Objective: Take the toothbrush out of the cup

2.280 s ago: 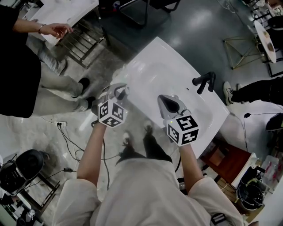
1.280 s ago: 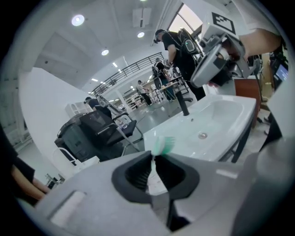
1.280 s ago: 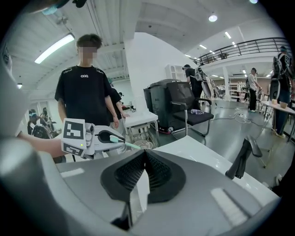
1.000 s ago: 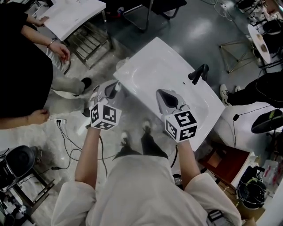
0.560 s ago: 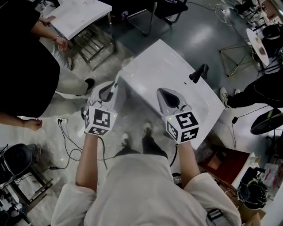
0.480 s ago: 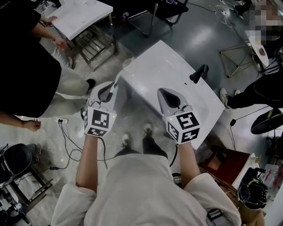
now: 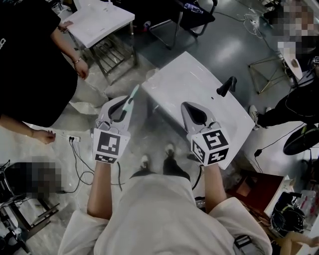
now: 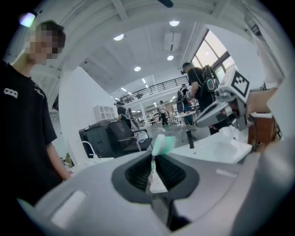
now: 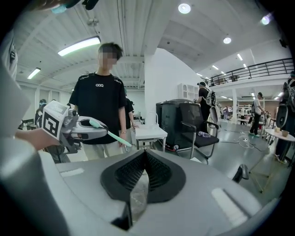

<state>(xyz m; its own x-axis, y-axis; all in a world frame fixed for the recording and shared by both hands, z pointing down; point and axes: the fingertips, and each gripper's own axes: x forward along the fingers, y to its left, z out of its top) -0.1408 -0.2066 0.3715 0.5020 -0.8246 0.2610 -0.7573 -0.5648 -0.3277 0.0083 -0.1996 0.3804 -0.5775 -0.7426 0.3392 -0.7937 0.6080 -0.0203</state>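
Observation:
A toothbrush point(image 7: 130, 99) with a white handle and teal head is clamped in my left gripper point(image 7: 123, 102), which is shut on it just off the sink's left corner. The teal head sticks out past the pads toward the sink. In the left gripper view the toothbrush point(image 8: 161, 146) rises from between the pads of the left gripper point(image 8: 154, 160). My right gripper point(image 7: 192, 107) hovers over the near edge of the white sink point(image 7: 189, 79), shut with nothing in it. The right gripper view shows that gripper point(image 9: 144, 156) and the toothbrush point(image 9: 109, 134) off to the left. I cannot make out a cup plainly.
A black faucet point(image 7: 227, 85) stands at the sink's right side. A person in black point(image 7: 25, 64) stands at the left next to a second white table point(image 7: 102, 20). Cables point(image 7: 75, 149) lie on the floor. A chair point(image 7: 192, 15) stands behind the sink.
My left gripper has drawn away from the sink's corner to the left with the toothbrush in it. The right gripper has stayed over the sink's near edge.

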